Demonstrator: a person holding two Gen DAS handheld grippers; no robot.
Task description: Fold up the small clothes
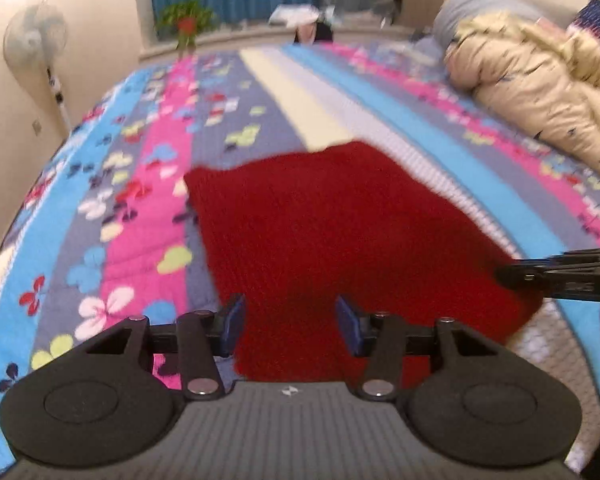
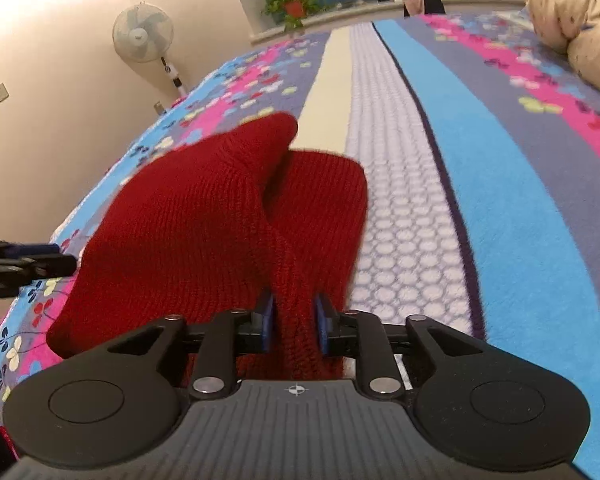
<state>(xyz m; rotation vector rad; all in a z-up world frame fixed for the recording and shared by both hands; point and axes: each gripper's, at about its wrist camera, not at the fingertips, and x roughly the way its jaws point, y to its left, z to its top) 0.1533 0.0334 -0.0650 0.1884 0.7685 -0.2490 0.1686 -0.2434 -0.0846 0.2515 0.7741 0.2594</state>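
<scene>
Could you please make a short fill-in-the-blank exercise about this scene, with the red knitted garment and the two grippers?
1. The right gripper is shut on the ____ knitted garment.
2. The fingers of the left gripper stand ____, with nothing between them.
3. The garment lies on a striped ____.
4. Beside the wall stands a white ____.

Missing words: red; open; bedspread; fan

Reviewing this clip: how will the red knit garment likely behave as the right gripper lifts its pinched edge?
Probably floppy: the red knit garment bunches between the right gripper fingers and humps up in soft folds. Likely light, since one pinch raises that fold. Its ribbed knit looks grippy rather than slippery, so it may drag on the fleecy bedspread. The left gripper is open, holding nothing.
</scene>
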